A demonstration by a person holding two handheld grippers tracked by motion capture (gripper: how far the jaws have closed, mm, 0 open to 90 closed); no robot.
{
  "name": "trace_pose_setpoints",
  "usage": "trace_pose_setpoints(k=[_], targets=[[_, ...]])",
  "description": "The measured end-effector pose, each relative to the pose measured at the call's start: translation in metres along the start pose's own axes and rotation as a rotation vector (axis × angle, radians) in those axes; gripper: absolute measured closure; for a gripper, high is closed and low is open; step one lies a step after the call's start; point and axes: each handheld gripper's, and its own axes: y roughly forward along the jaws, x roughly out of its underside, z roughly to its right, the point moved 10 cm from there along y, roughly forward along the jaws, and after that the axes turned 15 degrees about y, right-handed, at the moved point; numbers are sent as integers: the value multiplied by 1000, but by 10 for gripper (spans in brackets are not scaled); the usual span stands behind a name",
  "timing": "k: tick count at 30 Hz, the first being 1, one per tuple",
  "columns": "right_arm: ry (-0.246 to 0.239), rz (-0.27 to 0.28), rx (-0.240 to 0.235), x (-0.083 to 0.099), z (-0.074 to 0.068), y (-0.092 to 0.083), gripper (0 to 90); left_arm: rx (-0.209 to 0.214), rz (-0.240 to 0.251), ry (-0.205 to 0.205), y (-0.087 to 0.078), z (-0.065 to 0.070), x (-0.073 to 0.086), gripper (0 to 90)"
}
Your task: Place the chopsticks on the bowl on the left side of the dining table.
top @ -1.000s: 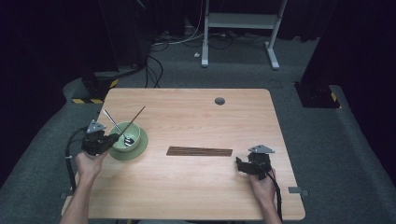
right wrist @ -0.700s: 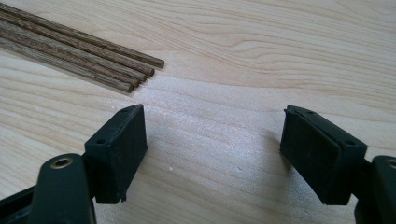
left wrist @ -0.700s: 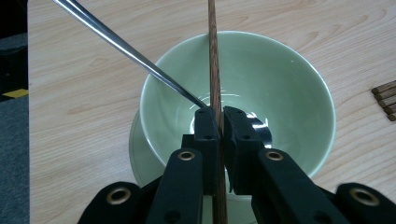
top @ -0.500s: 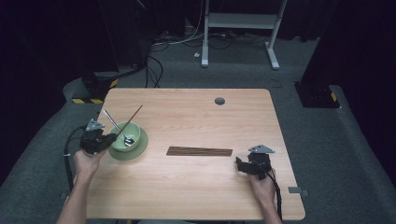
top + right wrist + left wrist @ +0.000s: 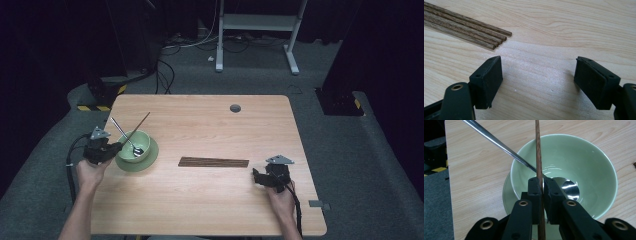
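Observation:
A pale green bowl sits on a matching saucer at the table's left side. A metal spoon rests in it, with its handle leaning out to the far left. My left gripper is at the bowl's left rim, shut on a single wooden chopstick that slants up over the bowl. A bundle of several chopsticks lies flat at mid-table. My right gripper rests open on the wood just right of the bundle's end, with nothing between its jaws.
A dark round cable hole sits near the table's far edge. Beyond the table, on the grey floor, stand a white desk frame and loose cables. The bowl is close to the table's left edge.
My left gripper and the chopstick in it have shifted very slightly to the left. The right gripper and the bundle have stayed put.

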Motion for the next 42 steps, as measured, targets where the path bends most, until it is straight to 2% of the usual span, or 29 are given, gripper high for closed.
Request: trace_pose_setpoints(k=[11, 19, 24, 31, 37, 42], targets=[[0, 0, 0, 0, 0, 0, 223, 2, -9, 7, -2, -1, 2, 830], [0, 0, 0, 0, 0, 0, 223, -2, 7, -19, -2, -3, 4, 781], [0, 0, 0, 0, 0, 0, 223, -6, 21, -45, -2, -3, 3, 703], [0, 0, 0, 0, 0, 0, 223, -18, 42, -111, -5, -4, -1, 559], [0, 0, 0, 0, 0, 0, 222, -41, 45, -112, -10, -2, -5, 486], [0, 0, 0, 0, 0, 0, 223, -48, 87, -134, -16, 2, -13, 438]])
